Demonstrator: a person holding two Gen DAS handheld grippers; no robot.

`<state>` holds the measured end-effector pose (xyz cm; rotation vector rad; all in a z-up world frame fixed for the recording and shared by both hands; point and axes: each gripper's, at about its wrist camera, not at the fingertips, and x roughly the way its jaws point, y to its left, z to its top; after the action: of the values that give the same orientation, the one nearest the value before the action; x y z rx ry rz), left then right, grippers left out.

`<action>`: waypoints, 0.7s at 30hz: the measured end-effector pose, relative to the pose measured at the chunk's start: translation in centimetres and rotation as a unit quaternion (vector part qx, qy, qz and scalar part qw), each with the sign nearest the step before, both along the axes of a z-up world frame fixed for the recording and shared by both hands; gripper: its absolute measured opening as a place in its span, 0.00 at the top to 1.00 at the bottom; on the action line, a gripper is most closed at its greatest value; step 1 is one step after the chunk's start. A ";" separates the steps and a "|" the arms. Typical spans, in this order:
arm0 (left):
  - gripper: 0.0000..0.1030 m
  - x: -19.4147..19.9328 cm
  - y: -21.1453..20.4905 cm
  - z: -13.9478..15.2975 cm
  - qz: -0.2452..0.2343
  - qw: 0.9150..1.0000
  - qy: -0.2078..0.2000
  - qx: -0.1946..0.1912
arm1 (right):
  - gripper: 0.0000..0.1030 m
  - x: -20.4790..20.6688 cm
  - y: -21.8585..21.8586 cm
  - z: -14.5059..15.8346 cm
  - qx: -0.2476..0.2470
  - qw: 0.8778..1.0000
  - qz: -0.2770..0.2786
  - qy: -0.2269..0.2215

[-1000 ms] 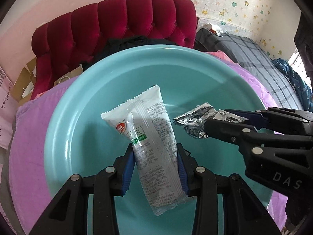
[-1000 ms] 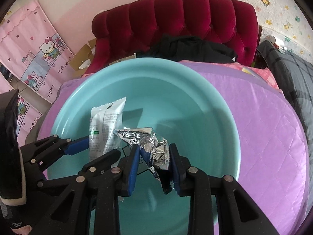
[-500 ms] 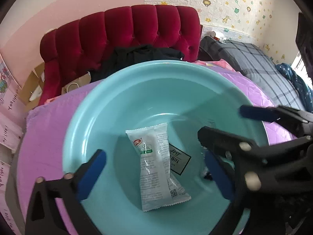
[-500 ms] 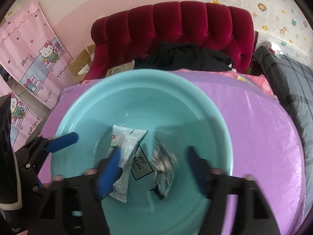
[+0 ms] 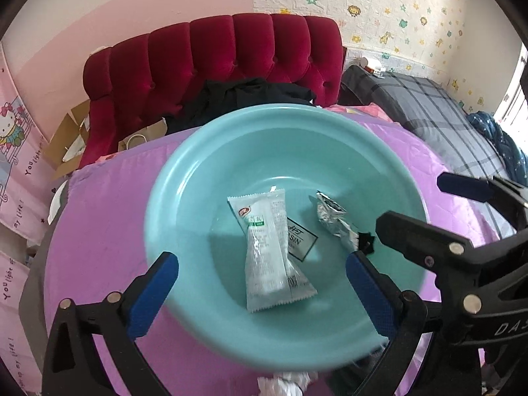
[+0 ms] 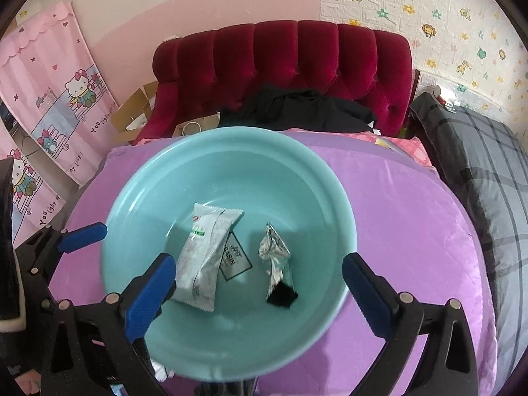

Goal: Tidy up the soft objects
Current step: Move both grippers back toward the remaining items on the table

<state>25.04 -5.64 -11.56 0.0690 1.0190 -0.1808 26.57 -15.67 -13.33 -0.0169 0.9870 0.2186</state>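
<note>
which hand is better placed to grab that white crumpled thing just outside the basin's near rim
Left, probably: the white crumpled thing lies between the open left tool's blue pads; in the right tool's view it sits off to the side.

A pale green-and-white sachet (image 5: pixel 269 250) lies flat beside a crumpled silver foil wrapper (image 5: pixel 335 222), apart, inside the teal basin (image 5: pixel 184 178).

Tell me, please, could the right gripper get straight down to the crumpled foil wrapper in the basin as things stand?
Probably yes. The right gripper hangs above the teal basin, jaws opening with nothing between them, and the foil wrapper lies uncovered below, apart from the white packet.
</note>
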 end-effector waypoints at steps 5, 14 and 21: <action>0.00 -2.9 0.5 2.0 -0.003 1.000 -0.026 0.014 | 0.00 -3.0 -0.4 1.7 0.006 1.000 -0.005 -0.001; 0.00 -7.2 1.4 4.8 0.000 0.999 -0.042 0.011 | 0.00 -7.4 -0.8 4.3 0.001 1.000 -0.010 -0.008; 0.00 -10.9 2.3 6.2 0.005 0.999 -0.053 0.010 | 0.00 -10.8 -1.1 5.9 0.001 1.000 -0.003 -0.010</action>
<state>14.12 -3.38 -5.40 0.0896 0.9146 -0.1561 15.80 -16.77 -7.39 -0.0138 0.9666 0.2132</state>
